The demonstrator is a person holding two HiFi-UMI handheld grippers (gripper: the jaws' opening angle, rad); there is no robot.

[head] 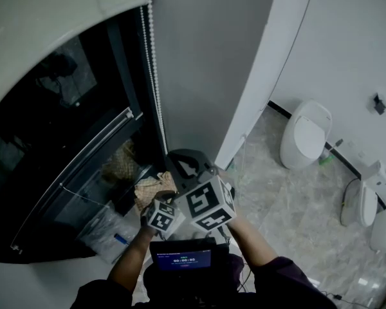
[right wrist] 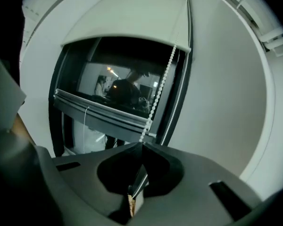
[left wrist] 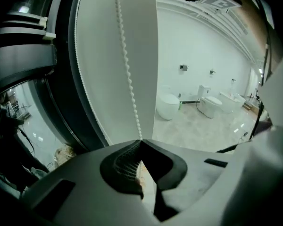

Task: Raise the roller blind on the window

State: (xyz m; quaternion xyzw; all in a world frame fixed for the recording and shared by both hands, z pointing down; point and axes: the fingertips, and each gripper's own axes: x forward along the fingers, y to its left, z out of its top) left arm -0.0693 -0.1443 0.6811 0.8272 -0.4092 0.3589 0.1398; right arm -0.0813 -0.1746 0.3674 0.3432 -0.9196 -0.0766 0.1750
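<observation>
As the left gripper (left wrist: 140, 142) and right gripper (right wrist: 141, 145) both pinch shut on the white beaded chain (left wrist: 128, 74), it rises straight from their tips toward the white roller blind (right wrist: 127, 15).

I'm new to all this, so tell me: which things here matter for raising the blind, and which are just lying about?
For the job: roller blind, window, bead chain, left gripper, right gripper (both clamped on the chain).
Just lying about: toilet, plastic bag on the floor.
</observation>
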